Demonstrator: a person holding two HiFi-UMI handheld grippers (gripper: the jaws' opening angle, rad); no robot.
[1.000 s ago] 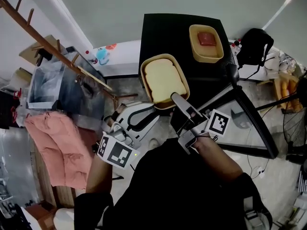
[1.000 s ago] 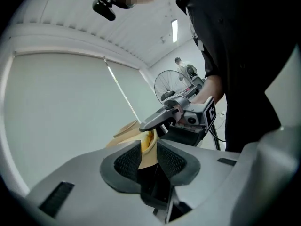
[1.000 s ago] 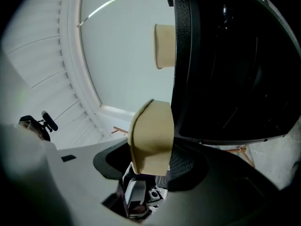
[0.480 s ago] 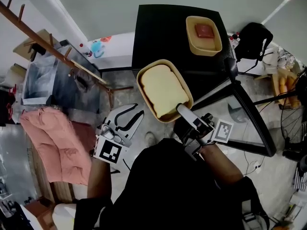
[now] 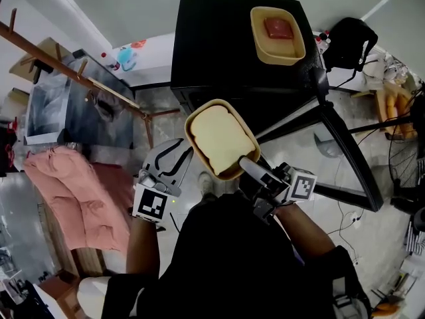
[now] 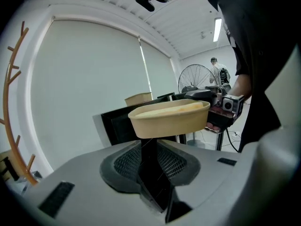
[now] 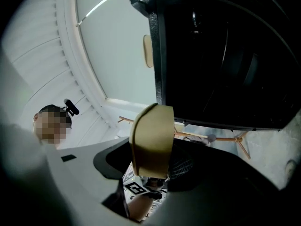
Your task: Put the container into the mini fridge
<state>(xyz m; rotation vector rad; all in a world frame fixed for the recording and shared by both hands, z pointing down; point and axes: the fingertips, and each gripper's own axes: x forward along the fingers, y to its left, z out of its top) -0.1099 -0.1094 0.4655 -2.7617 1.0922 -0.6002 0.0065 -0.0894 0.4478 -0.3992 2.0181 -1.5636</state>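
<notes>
I'm looking steeply down onto a grey floor (image 5: 372, 238) with the black mini fridge (image 5: 219, 38) ahead of me. Its glass door (image 5: 345, 158) is swung open to my right, and a second tan tub (image 5: 255, 35) with something red inside sits on the fridge's top. A wooden coat rack (image 5: 60, 52) and a heap of pink cloth (image 5: 66, 191) fill the left side of the room. The container (image 5: 219, 137), tan with a pale filling, hangs in the air in front of the fridge and below its top edge. My right gripper (image 5: 247, 167) is clamped on the container's near end. The left gripper (image 5: 174, 153) sits just beside the container on the left without touching it, its jaws only narrowly apart and empty.
</notes>
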